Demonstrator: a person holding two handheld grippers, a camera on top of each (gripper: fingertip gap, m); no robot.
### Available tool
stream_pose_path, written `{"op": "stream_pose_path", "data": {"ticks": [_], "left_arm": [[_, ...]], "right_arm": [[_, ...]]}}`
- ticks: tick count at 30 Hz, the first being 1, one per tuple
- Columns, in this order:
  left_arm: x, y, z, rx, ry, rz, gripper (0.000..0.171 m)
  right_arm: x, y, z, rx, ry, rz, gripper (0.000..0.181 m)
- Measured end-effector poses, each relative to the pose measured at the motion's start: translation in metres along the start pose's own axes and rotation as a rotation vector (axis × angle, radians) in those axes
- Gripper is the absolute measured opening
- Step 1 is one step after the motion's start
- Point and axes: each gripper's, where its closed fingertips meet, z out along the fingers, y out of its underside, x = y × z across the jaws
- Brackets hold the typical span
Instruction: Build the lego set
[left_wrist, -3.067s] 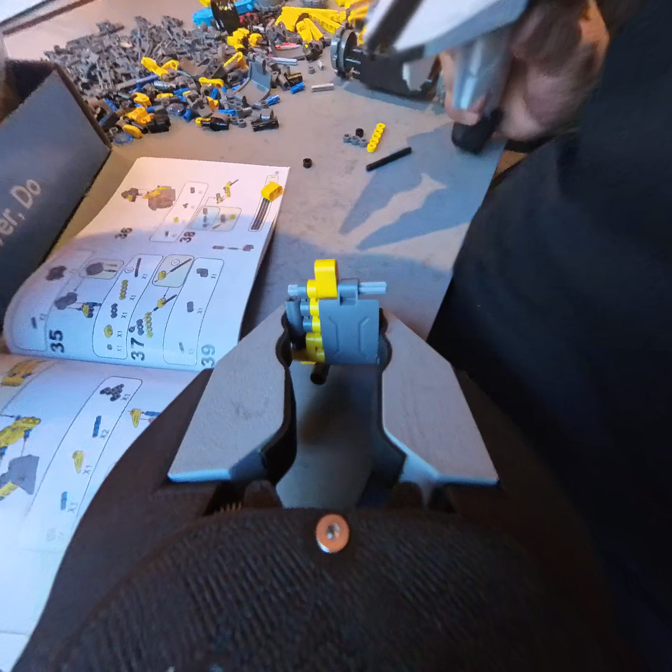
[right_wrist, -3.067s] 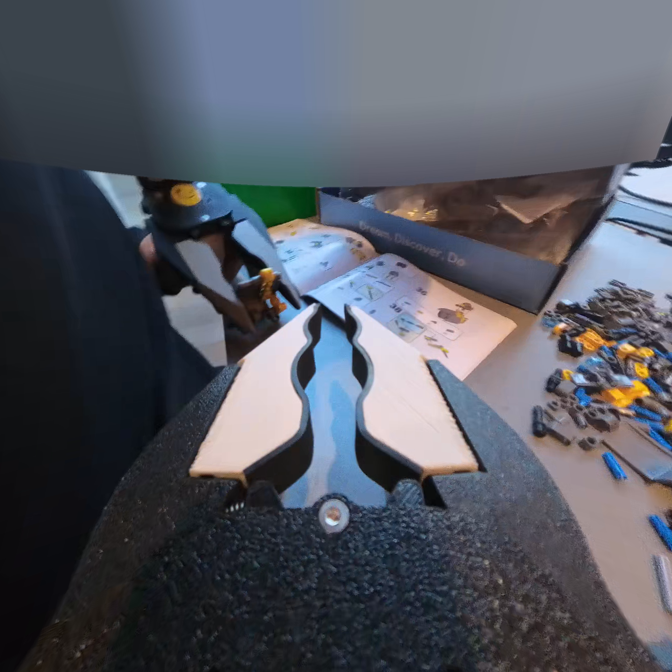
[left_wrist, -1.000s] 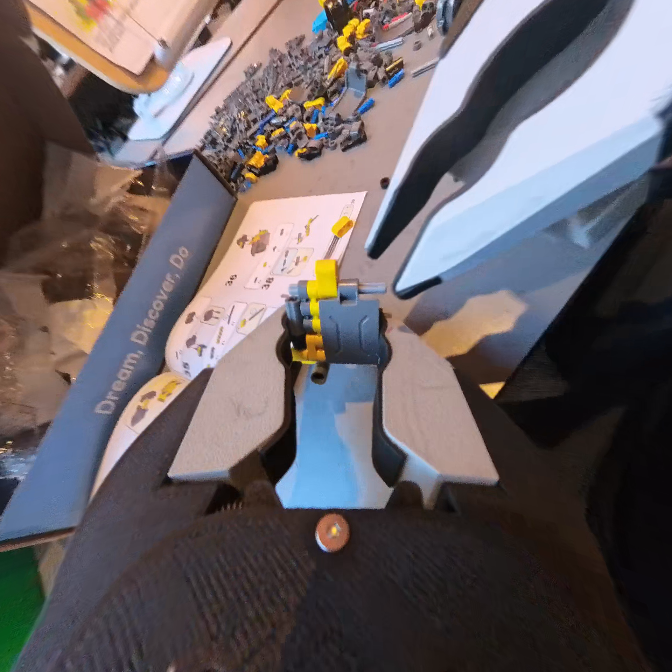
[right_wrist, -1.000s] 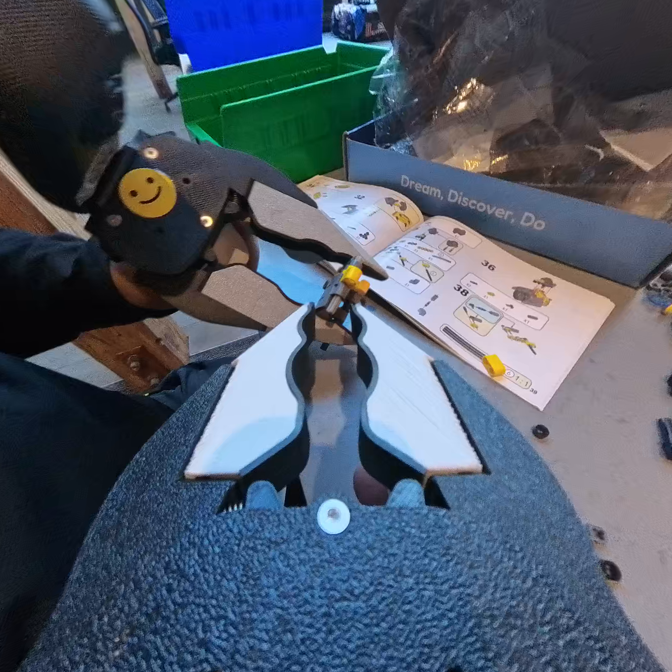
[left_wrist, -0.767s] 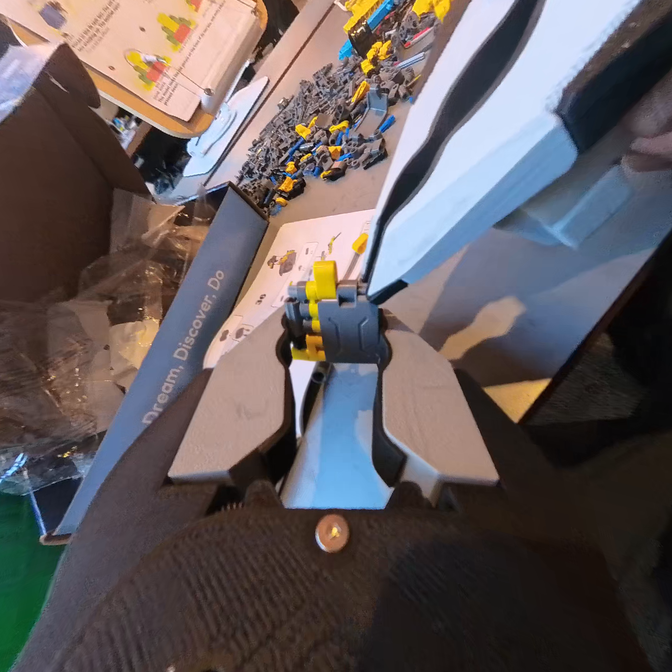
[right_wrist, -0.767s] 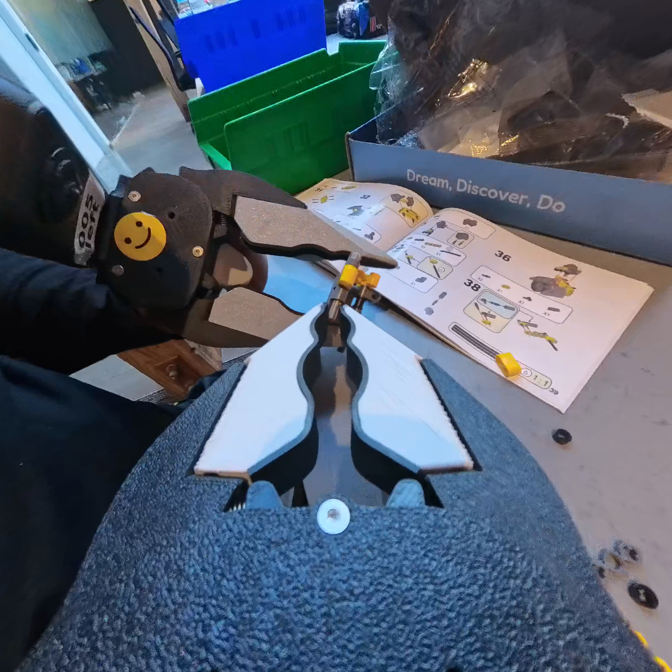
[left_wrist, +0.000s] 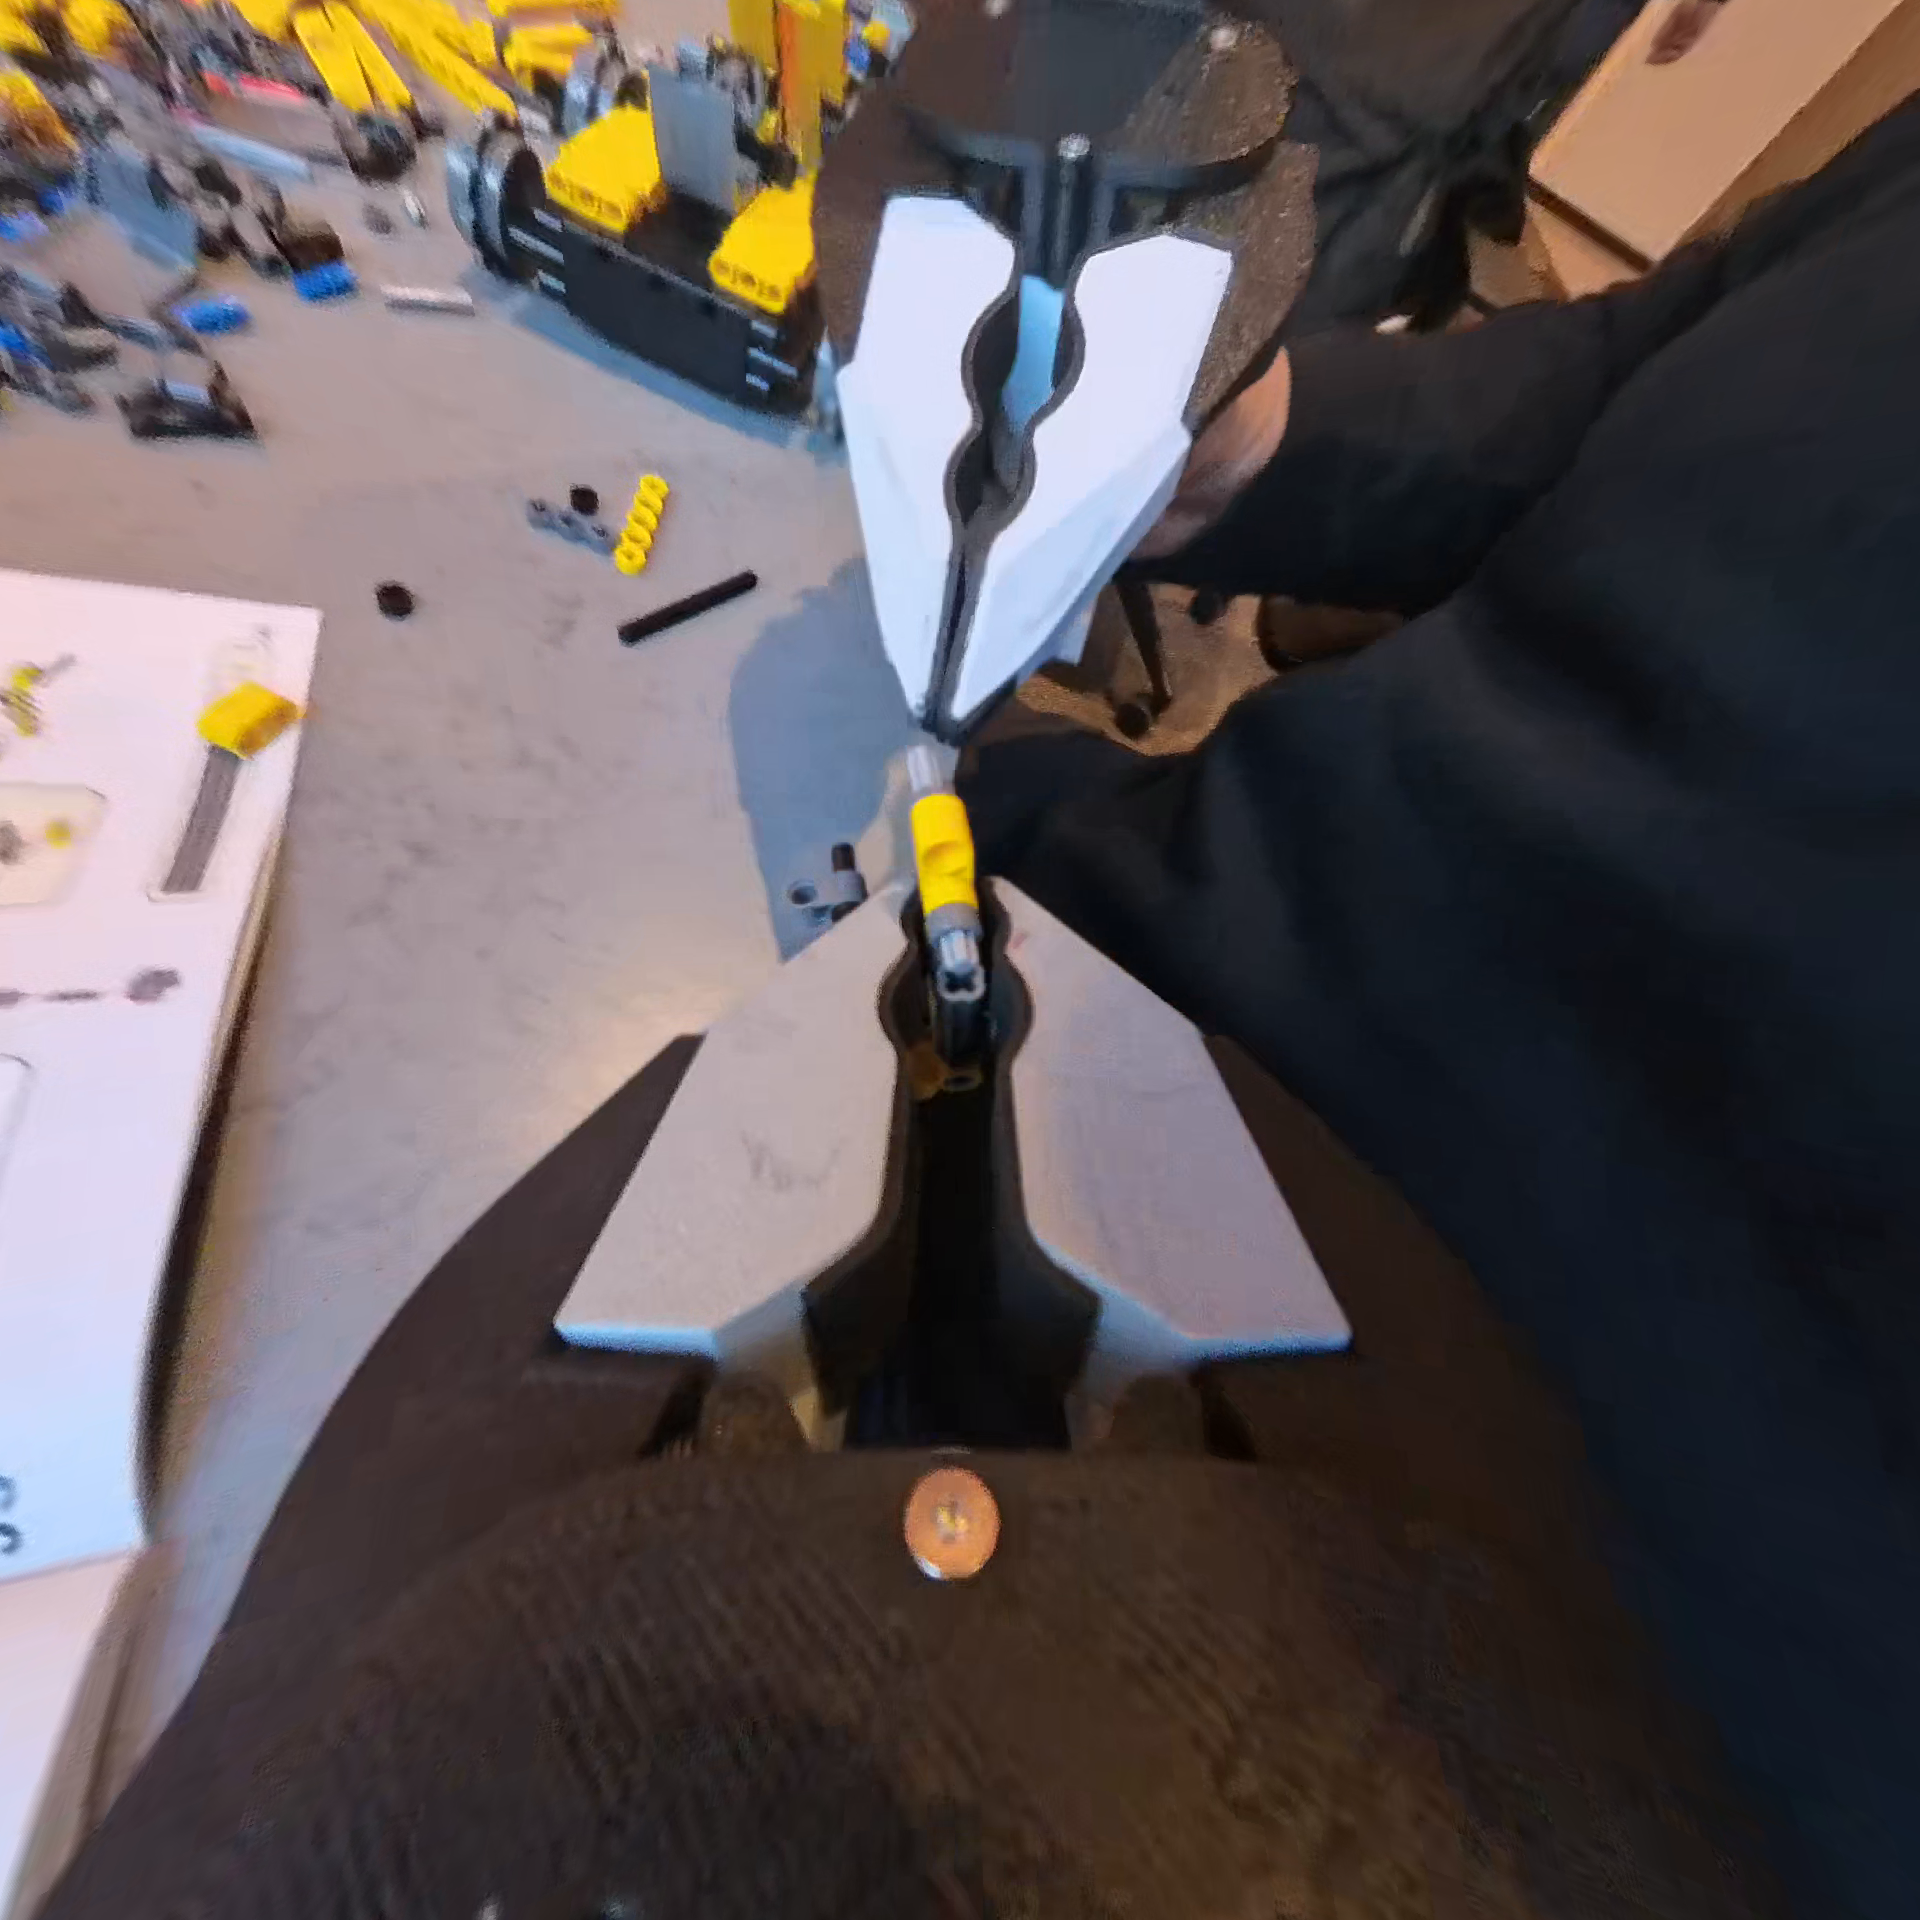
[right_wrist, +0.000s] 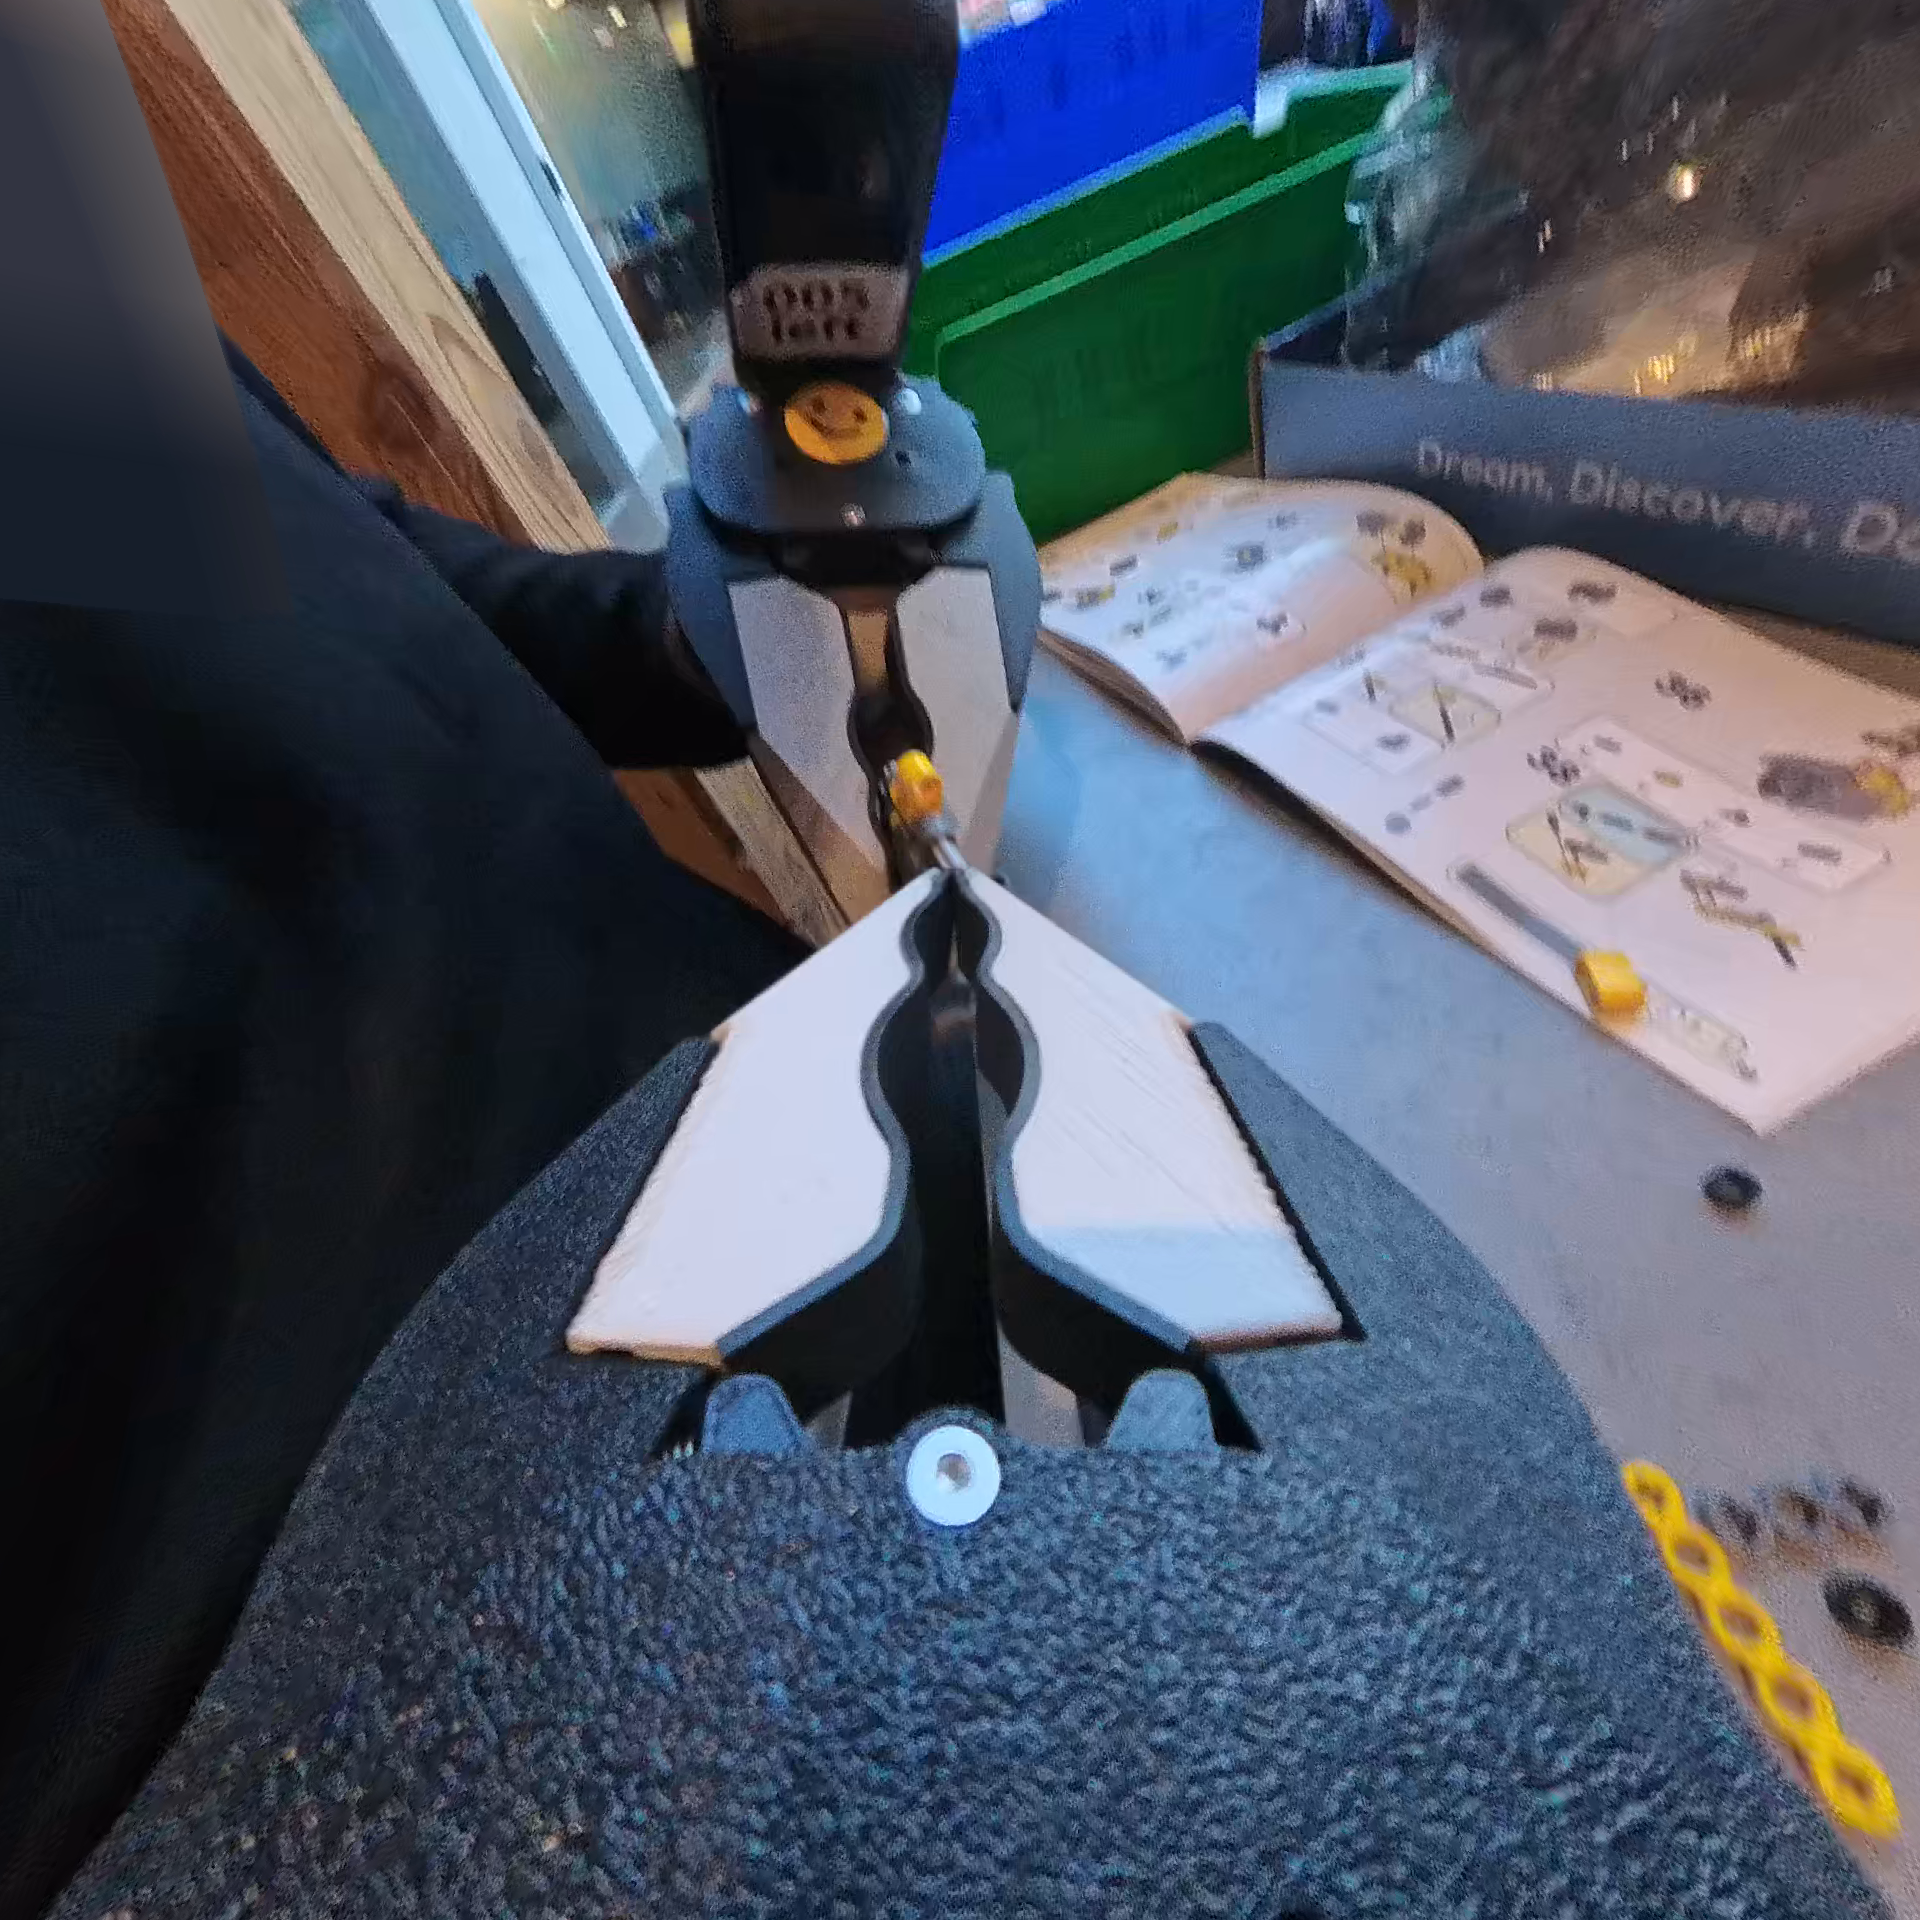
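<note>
Small yellow-and-grey brick assembly (left_wrist: 943, 862) now turned end-on, held off the table edge. Left gripper (left_wrist: 951, 935) clamped on its grey base; right gripper (left_wrist: 938, 727), earlier parted and clear, now closed tip-to-tip on the protruding grey axle (left_wrist: 922, 771). Instruction booklet (right_wrist: 1558, 790) open alongside.

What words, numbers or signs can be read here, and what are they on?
I do not copy writing; here is what bears it.
Dark blue box: pale lettering along its side.
Open booklet: step numbers, blurred.
Left gripper: a label above a yellow smiley badge, blurred.
</note>
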Motion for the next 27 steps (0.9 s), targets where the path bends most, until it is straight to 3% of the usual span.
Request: {"op": "stream_pose_path", "data": {"ticks": [4,9,12,16,21,23,27], "left_arm": [[-0.006,0.009,0.001,-0.051,-0.042,-0.046,0.007],[-0.016,0.023,0.008,-0.259,-0.139,0.088,0.006],[-0.026,0.022,0.008,-0.347,-0.252,0.22,0.006],[-0.03,0.024,0.012,-0.375,-0.261,0.244,0.006],[-0.038,0.017,0.007,-0.354,-0.288,0.251,0.006],[-0.024,0.013,0.013,-0.29,-0.176,0.238,0.006],[-0.007,0.013,0.015,-0.208,0.046,0.04,0.007]], "right_arm": [[0.007,0.011,-0.019,-0.044,0.049,0.042,0.001],[0.002,0.019,-0.01,-0.163,0.053,0.081,0.027],[0.009,0.017,-0.004,-0.15,0.139,0.099,0.019],[0.011,0.025,0.005,-0.198,0.201,-0.024,0.018],[0.019,0.026,0.004,-0.184,0.247,0.03,0.02],[0.025,0.028,0.0,-0.175,0.273,0.039,0.022],[0.013,0.017,-0.005,-0.111,0.175,-0.02,0.018]]}}
